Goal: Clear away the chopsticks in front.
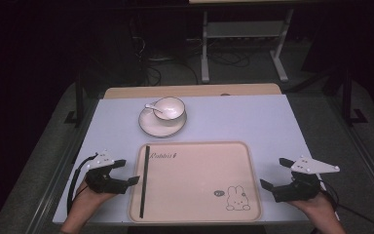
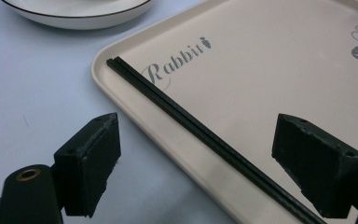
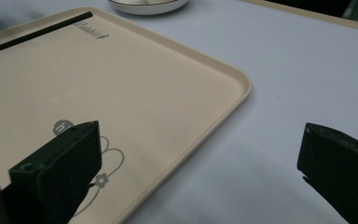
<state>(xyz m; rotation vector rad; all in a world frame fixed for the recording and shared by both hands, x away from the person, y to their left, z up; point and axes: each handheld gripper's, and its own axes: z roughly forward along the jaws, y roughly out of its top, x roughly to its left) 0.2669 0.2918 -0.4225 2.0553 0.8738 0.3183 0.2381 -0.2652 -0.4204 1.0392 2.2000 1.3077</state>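
The black chopsticks point(image 1: 147, 181) lie as a close pair along the left edge of the beige tray point(image 1: 199, 214) on the worktop point(image 1: 253, 117), thin, straight and matte. The left tool point(image 1: 132, 171) stands wide open and empty just beside the tray's left rim, and the right tool point(image 1: 271, 174) is likewise open and empty off the right rim. Risk: a sideways pass of the left tool could nudge the chopsticks and roll them apart, since nothing restrains them.
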